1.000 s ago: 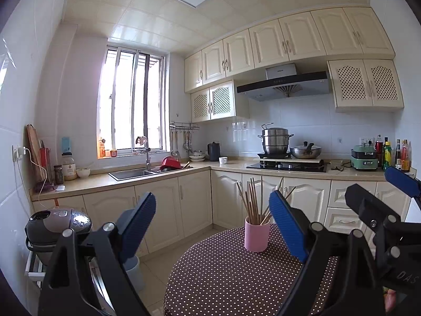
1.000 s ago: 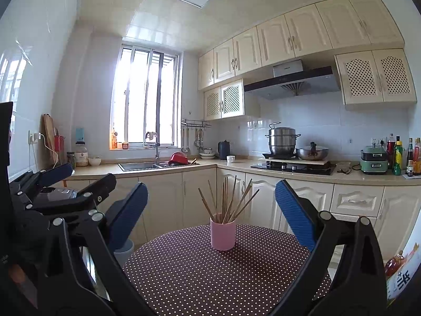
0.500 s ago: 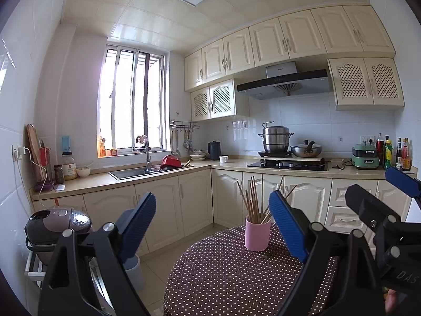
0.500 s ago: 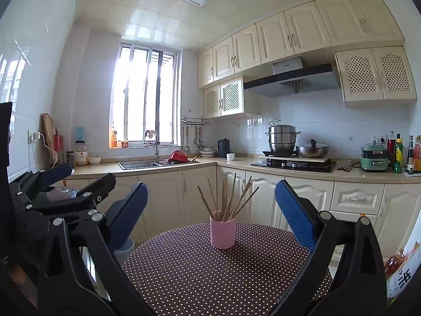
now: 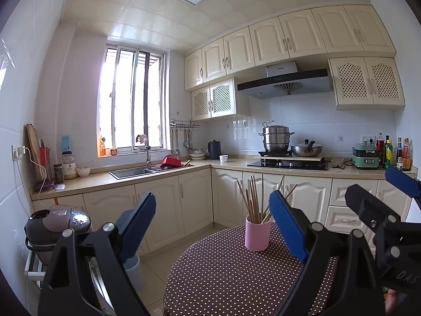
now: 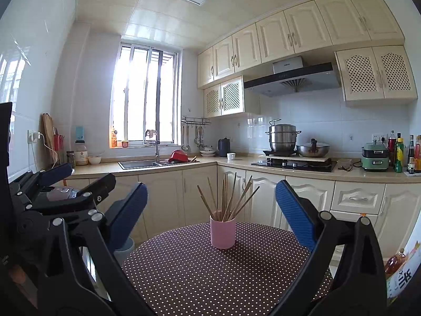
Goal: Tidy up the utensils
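Observation:
A pink cup (image 5: 257, 235) (image 6: 222, 233) stands upright on a round table with a brown polka-dot cloth (image 5: 223, 276) (image 6: 210, 273). Several wooden chopsticks (image 5: 254, 201) (image 6: 227, 197) fan out of it. My left gripper (image 5: 211, 223) is open and empty, held above the table's near left side, with the cup just inside its right finger. My right gripper (image 6: 210, 212) is open and empty too, and the cup shows centred between its blue pads (image 6: 294, 213), farther away. Each gripper appears at the edge of the other's view.
Cream cabinets and a counter with a sink (image 5: 131, 171), stove (image 5: 288, 163) with pots, and bottles (image 5: 394, 154) run along the far walls. A rice cooker (image 5: 56, 223) sits on a rack at left, and a grey bin (image 5: 134, 273) stands beside the table.
Both views have tilted slightly upward, so the cup and table sit a little lower in frame. Both grippers stay open and nothing has been touched.

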The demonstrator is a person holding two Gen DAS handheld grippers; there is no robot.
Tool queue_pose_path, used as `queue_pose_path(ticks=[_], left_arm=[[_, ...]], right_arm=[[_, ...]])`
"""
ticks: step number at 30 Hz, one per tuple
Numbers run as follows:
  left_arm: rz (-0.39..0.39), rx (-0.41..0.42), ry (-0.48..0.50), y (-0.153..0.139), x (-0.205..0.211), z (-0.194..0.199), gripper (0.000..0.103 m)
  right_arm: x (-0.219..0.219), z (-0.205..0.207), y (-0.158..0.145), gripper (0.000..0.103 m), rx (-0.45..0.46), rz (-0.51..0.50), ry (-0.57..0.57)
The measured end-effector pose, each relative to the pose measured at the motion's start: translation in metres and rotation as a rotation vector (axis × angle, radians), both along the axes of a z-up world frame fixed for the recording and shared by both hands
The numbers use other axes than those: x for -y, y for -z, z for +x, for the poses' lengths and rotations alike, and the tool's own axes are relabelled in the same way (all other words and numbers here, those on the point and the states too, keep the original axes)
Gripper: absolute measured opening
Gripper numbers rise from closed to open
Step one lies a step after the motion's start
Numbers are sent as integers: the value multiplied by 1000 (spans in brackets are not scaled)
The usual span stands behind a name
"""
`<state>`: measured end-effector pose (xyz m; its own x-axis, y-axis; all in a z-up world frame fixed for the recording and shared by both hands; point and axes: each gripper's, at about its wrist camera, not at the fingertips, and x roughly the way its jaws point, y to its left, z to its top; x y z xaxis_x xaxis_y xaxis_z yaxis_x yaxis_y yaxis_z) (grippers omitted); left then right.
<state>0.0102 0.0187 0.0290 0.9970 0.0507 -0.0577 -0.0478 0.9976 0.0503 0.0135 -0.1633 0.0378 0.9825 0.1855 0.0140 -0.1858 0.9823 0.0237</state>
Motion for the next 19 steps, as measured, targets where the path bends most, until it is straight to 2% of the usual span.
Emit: queue_pose_path(ticks=[19], left_arm=[[8, -25, -11, 8, 5, 11, 86]], right_arm=[[1, 15, 5, 96, -26, 10, -6]])
